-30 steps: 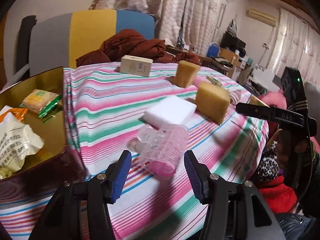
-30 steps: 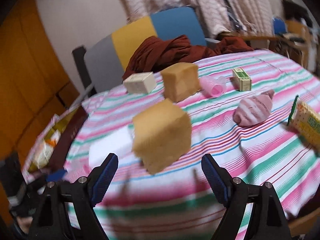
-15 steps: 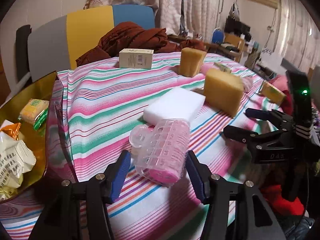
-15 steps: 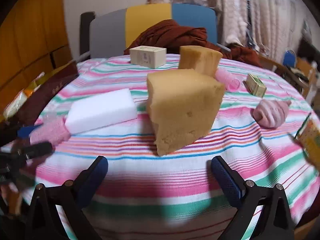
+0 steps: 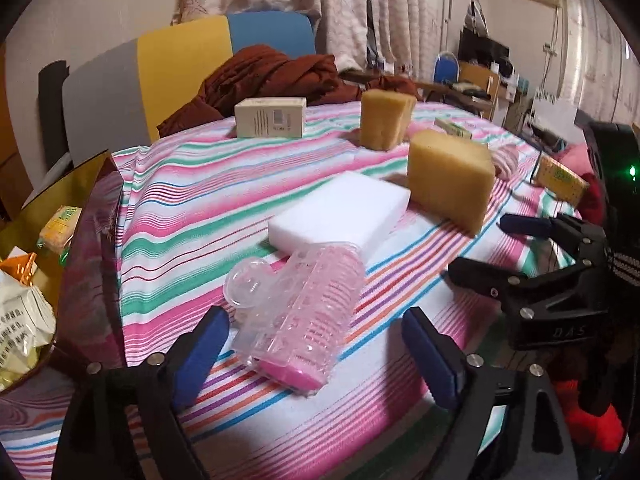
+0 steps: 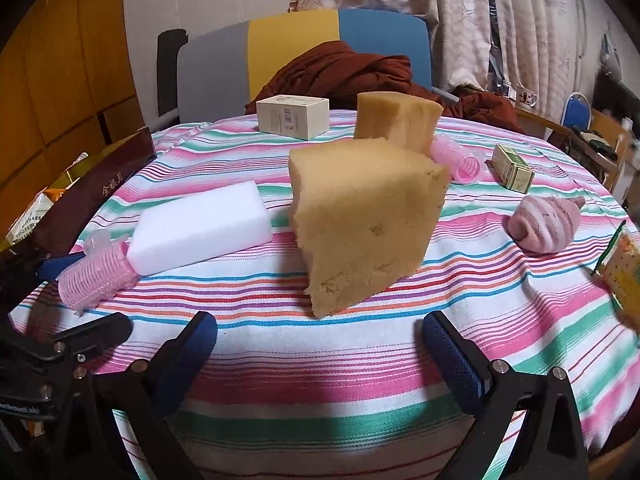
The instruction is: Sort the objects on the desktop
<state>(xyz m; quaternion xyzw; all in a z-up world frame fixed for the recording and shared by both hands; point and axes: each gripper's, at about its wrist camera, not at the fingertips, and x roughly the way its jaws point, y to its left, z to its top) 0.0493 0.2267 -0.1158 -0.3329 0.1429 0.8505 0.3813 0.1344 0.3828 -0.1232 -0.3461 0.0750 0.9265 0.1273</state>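
Left wrist view: the left claw (image 5: 312,352) is sitting wide open, with the pink hair roller (image 5: 304,320) lying between its fingers at the bottom middle, touching the white sponge (image 5: 340,210). Right claw (image 6: 320,356) is gaping wide too; the big yellow sponge (image 6: 364,220) is standing just above it.

Both my cams show a warm, dim room w/ soft light from above. Dark shadow sits under the big yellow sponge (image 6: 366,216) on the striped cloth (image 6: 360,364). Edges bend a lot & corners go black. Far stuff looks fuzzy; the snack pack (image 6: 624,268) is blurry.
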